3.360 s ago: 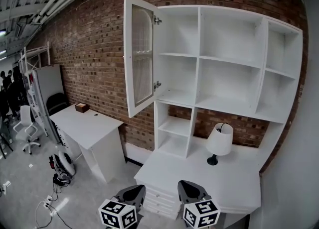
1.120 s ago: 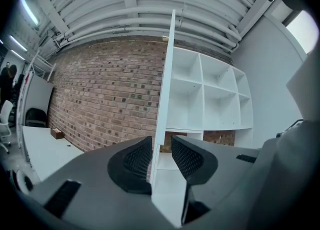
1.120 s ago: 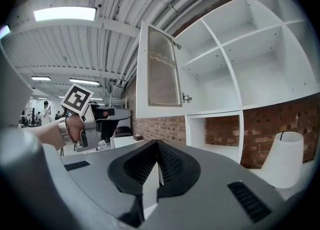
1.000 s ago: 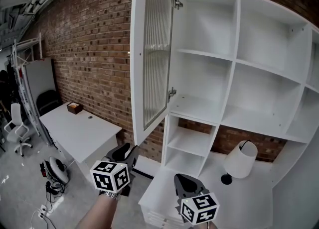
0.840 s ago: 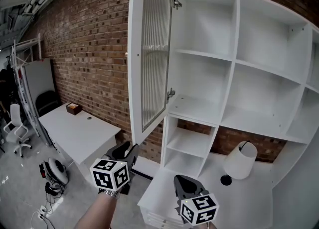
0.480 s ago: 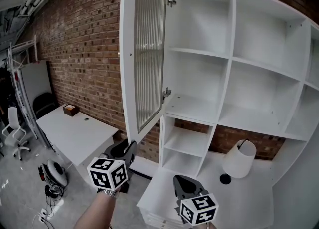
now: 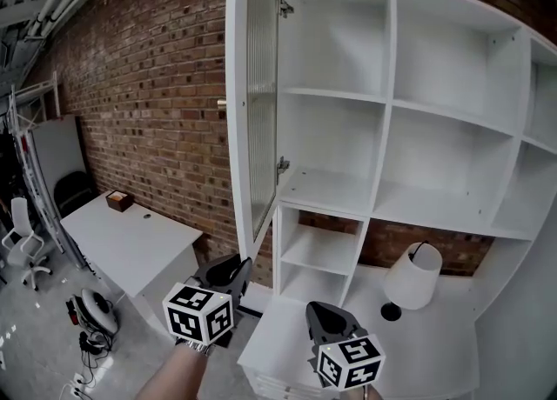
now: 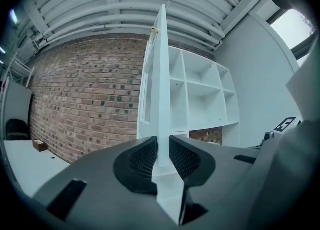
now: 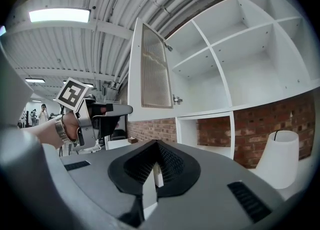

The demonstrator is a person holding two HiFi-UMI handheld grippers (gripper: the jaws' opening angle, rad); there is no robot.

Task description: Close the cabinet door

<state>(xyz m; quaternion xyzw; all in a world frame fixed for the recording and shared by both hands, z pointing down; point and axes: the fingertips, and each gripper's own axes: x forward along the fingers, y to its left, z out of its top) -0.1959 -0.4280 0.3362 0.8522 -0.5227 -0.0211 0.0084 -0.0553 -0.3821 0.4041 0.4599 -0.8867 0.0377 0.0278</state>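
Left gripper view: closing claw (image 8: 161,161) apparently pinches door (image 8: 161,74).

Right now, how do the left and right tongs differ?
The left tongs have just been closing on the cabinet door, its edge between their jaws; the right tongs are shut on nothing. The left tongs reach the door's lower corner; the right tongs hang back over the desk. Both carry marker cubes.

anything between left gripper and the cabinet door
Nothing: in the left gripper view the left gripper, jaws just closing, pinches the white ribbed-glass cabinet door low down.
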